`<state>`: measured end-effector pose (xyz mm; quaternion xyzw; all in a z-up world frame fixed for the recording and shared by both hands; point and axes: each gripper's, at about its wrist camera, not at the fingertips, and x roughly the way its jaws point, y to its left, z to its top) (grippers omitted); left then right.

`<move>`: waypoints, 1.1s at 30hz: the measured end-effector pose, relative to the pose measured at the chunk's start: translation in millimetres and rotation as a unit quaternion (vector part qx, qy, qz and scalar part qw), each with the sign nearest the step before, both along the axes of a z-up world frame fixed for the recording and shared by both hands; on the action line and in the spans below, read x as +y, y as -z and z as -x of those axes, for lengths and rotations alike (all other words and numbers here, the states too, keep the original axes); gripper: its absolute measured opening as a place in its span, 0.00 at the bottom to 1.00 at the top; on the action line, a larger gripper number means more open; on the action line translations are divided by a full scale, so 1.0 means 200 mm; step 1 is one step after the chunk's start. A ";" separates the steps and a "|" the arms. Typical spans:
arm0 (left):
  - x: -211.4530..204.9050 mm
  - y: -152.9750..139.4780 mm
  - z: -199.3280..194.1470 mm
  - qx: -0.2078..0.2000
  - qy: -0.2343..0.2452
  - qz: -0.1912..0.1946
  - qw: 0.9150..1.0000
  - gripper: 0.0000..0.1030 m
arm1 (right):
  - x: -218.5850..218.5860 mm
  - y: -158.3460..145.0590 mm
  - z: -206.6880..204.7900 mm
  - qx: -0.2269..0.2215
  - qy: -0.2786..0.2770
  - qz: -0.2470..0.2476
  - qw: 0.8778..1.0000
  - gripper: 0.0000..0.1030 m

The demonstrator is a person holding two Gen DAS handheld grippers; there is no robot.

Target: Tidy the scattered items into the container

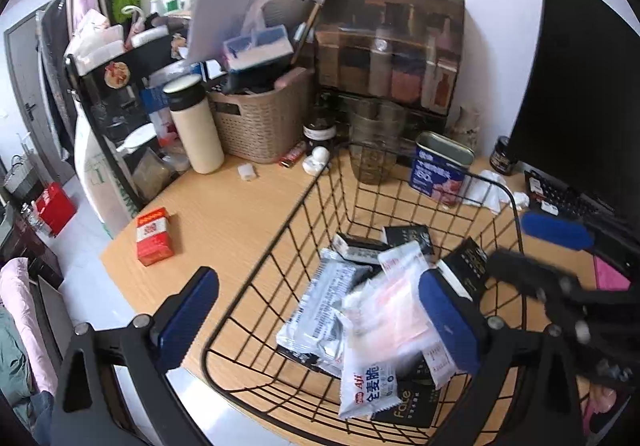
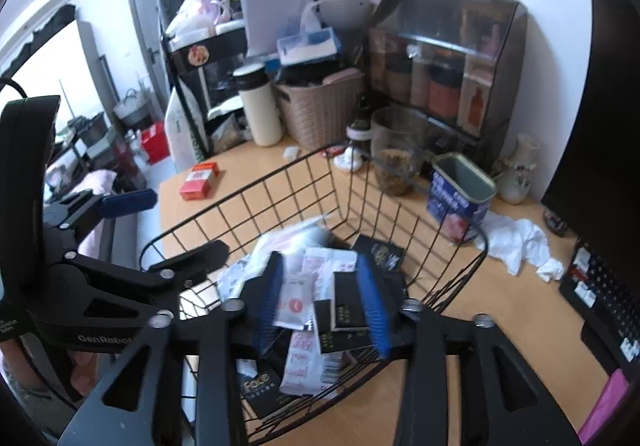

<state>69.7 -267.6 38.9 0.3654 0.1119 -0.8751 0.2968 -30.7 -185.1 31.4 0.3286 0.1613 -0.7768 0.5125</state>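
One black wire basket (image 1: 288,230) with an open square grid sits on the light wood-grain desk (image 1: 224,213). Inside lies a loose pile: at least three small black boxes with gold print (image 1: 408,236), one silver foil sachet (image 1: 320,306), one white crinkly snack packet with blue print (image 1: 370,386), and several thin white-and-pink sachets (image 2: 298,358).

Left gripper (image 1: 320,320) spread wide, holding nothing; its two ribbed blue pads straddle the basket's near left rim, one outside, one over the pile. Right gripper (image 2: 324,302) hangs over the basket with pads apart; black boxes and white sachets lie between them, but contact cannot be told, motion blur.

Still outside the basket: one red cardboard box (image 1: 154,236) flat on the desk, well left of it.

Behind: one blue rectangular tin (image 1: 438,167), open top; one clear plastic cup (image 1: 374,143); one cream cylindrical flask (image 1: 196,125) with black lid; one beige woven-pattern bin (image 1: 260,121); one crumpled white tissue (image 2: 516,242).
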 end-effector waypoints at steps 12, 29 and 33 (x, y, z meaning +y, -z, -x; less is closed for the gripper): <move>0.08 -0.06 -0.02 0.050 0.030 -0.048 0.997 0.97 | 0.12 -0.10 0.00 0.024 0.049 0.011 0.998 0.74; 1.05 0.00 0.09 0.013 0.274 -0.066 0.959 0.97 | 1.41 -0.02 -0.27 0.015 0.341 -0.002 0.940 0.75; 1.14 0.01 0.06 0.005 0.280 -0.052 0.959 0.97 | 1.57 0.00 -0.34 -0.001 0.350 0.023 0.936 0.78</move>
